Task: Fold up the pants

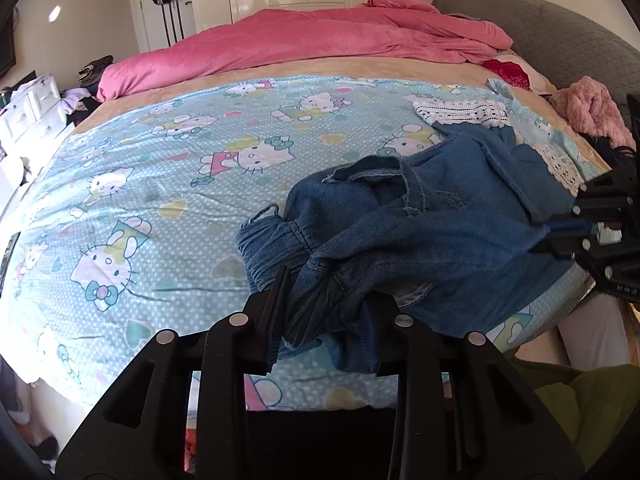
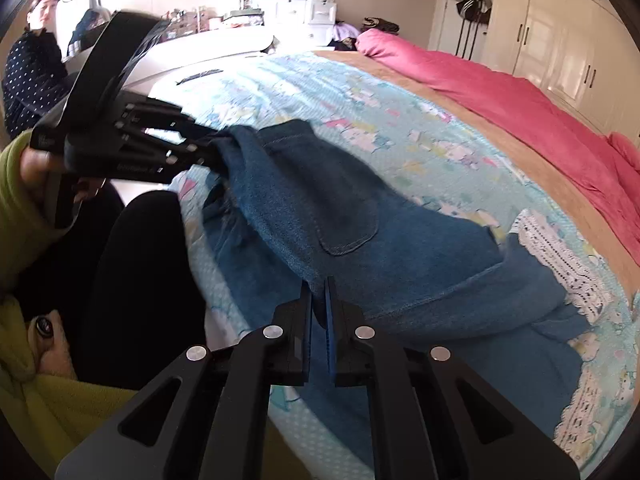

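- The blue denim pants (image 1: 432, 216) lie rumpled near the front edge of the bed, on the light blue cartoon-cat sheet (image 1: 168, 184), stretched between the two black grippers.
- The left gripper (image 1: 324, 312) has its fingers closed around a bunched wad of the elastic waistband; denim bulges out between and over the fingers.
- From the other camera, that left gripper (image 2: 208, 152) reaches in from the side at the bed's edge, held by a hand in a yellow-green sleeve (image 2: 16, 184), with cloth gathered at its tip.
- The right gripper (image 2: 319, 312) is pinched nearly flat together on a thin edge of the denim, close to a seam below the back pocket (image 2: 344, 220).
- In the left camera's view, the right gripper (image 1: 560, 232) enters from the right edge, and the fabric pulls into a point where it bites.
- White lace trim (image 2: 560, 256) shows at the hems of the legs, which lie farther up the bed towards the grey headboard (image 1: 552, 36).
- A pink duvet (image 1: 288, 44) is heaped along the far side of the mattress, well apart from the pants.
- A woman in a dark dotted top (image 2: 32, 64) sits beyond the bed's corner.
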